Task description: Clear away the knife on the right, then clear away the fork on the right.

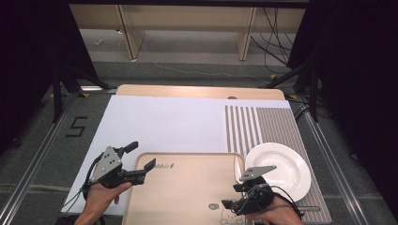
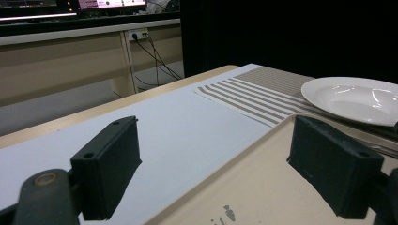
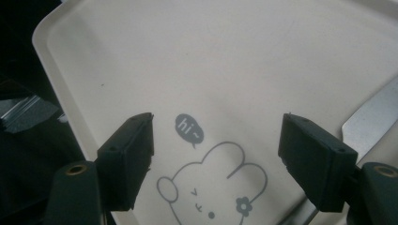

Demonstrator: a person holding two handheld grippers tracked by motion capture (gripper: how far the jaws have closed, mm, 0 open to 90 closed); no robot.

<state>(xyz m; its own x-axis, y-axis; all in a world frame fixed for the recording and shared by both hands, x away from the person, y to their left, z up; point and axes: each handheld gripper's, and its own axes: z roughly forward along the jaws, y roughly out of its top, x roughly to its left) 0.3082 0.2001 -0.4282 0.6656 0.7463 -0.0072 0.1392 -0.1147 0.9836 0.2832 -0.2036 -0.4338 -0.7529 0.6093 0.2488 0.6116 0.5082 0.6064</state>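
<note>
A beige plastic tray (image 1: 187, 187) lies at the near edge of the table (image 1: 197, 92), its far part resting on a white sheet (image 1: 164, 124) that covers most of the tabletop. Its right rim meets a striped brown-and-white placemat (image 1: 263, 126) laid along the table's right side. A white deep plate (image 1: 281, 166) sits on the near part of that placemat, just beside the tray's far right corner. The left gripper (image 1: 141, 159), held in the person's left hand (image 1: 101, 197), hovers over the tray's far left corner with its jaws spread wide and nothing between them; one jaw is over the white sheet, the other over the tray's rim. The right gripper (image 1: 233, 196) is near the tray's near right corner, above a printed cartoon rabbit (image 3: 211, 187) with a speech bubble reading "hi~" (seen clearly in the right gripper view); its jaws are also wide apart and empty. In that same view a flat silvery metal piece (image 3: 371, 119) crosses the right edge, possibly cutlery, though too little shows to tell.
</note>
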